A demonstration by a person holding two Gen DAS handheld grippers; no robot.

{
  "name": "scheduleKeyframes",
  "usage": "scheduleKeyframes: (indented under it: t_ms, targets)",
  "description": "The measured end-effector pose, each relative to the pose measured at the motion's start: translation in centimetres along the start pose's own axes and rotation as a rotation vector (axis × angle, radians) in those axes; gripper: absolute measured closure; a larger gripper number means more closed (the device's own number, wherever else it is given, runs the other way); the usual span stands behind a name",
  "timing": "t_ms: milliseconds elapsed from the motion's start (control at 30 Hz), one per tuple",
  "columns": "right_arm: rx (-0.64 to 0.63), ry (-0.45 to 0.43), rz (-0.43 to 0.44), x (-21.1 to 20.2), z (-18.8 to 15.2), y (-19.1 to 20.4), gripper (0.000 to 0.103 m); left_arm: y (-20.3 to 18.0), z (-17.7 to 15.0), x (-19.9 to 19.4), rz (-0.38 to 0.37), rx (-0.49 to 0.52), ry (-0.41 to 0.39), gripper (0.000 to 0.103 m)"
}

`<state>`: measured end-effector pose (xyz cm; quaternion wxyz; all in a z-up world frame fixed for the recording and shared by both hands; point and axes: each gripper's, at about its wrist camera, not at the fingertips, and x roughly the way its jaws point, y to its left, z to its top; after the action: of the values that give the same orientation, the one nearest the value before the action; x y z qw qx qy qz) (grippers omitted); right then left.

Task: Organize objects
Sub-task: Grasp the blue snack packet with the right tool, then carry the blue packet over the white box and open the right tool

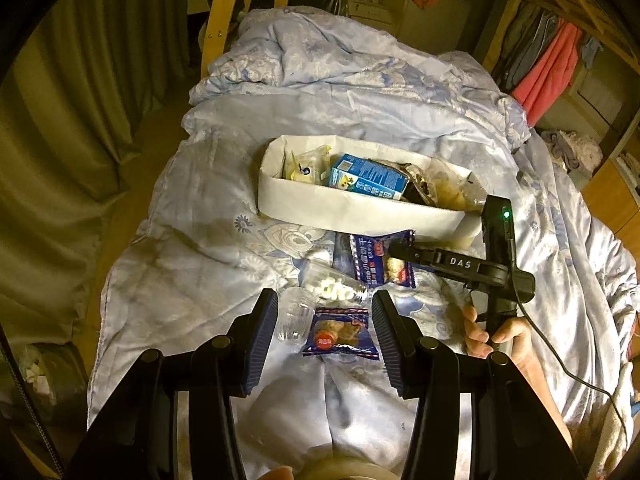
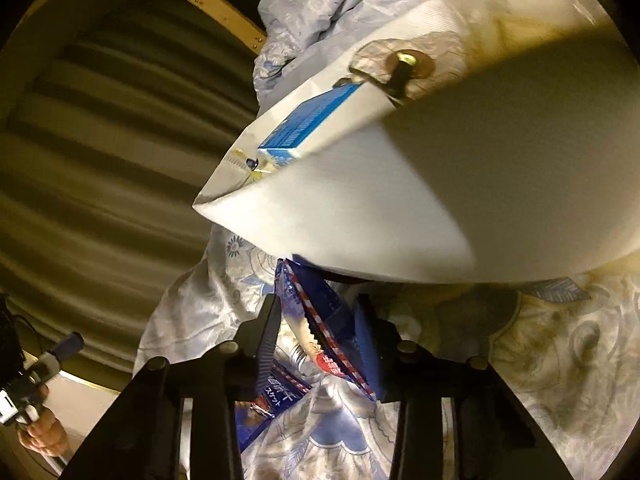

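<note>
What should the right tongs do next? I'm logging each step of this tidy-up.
Probably close fully on the blue snack packet and lift it toward the white box. The right tongs straddle the packet on the quilt, just in front of the box.

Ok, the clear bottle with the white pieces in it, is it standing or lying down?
Lying down. The clear bottle rests on its side on the quilt, neck pointing right, white pieces spread along its length, between the white box and the left gripper.

Both tongs are black, with ribbed dark-blue pads (image 1: 262, 332); the right tongs (image 1: 400, 249) carry "DAS" lettering, a green light and a black cable (image 1: 560, 360).
</note>
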<state>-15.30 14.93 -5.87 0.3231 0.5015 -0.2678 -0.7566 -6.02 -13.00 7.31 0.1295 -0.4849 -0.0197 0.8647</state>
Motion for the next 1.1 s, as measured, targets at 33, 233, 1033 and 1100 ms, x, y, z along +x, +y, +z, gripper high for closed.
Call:
scheduleKeyframes:
  t_ms: [33, 233, 1033, 1100]
  targets:
    - [-0.012, 0.000, -0.010, -0.1, -0.1, 0.3, 0.075, 0.1, 0.0, -0.1, -0.001, -0.002, -0.002, 0.054]
    - [-0.046, -0.027, 0.047, -1.6, -0.3, 2.3, 0.079, -0.2, 0.1, -1.0, -0.004, -0.011, -0.021, 0.054]
    - [0.120, -0.439, 0.173, -16.0, 5.0, 0.9, 0.081, -12.6, 1.6, -7.4, 0.025, 0.046, -0.192, 0.054]
    - [0.165, -0.459, 0.184, -16.1, 5.4, -0.2, 0.081, -13.5, 1.7, -7.0, 0.026, 0.056, -0.190, 0.054]
